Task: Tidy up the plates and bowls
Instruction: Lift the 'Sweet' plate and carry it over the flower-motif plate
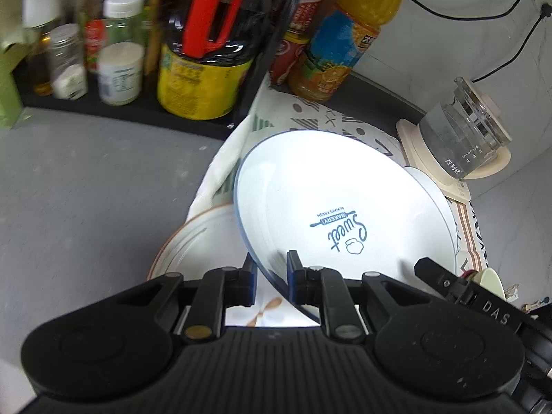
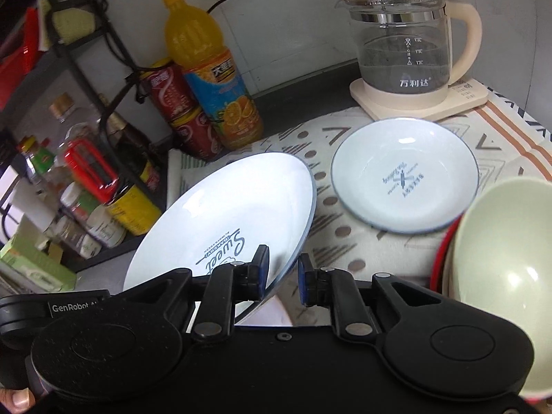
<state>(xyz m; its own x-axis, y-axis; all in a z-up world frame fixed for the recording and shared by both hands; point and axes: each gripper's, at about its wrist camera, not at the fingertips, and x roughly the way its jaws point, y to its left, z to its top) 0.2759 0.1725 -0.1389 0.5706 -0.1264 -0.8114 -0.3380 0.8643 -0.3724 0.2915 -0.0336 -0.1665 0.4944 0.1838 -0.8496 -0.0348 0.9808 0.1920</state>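
Observation:
A large white plate (image 1: 327,200) with a blue rim and "Sweet Bakery" print hangs tilted above the patterned cloth (image 1: 310,117). My left gripper (image 1: 272,272) is shut on its near rim. In the right wrist view the same plate (image 2: 224,214) slopes up to the right, and my right gripper (image 2: 284,272) is shut on its lower right rim. Under it lies an orange-rimmed plate (image 1: 200,241). A smaller blue-rimmed plate (image 2: 403,176) rests flat on the cloth (image 2: 327,234). At the right edge a pale green bowl (image 2: 500,276) sits inside a red bowl (image 2: 436,262).
A glass kettle (image 2: 403,45) on its cream base stands at the back right. An orange juice bottle (image 2: 214,76) and red cans (image 2: 186,127) line the wall. A black rack (image 1: 138,103) of sauce bottles and jars fills the left. Grey countertop (image 1: 86,189) lies left of the cloth.

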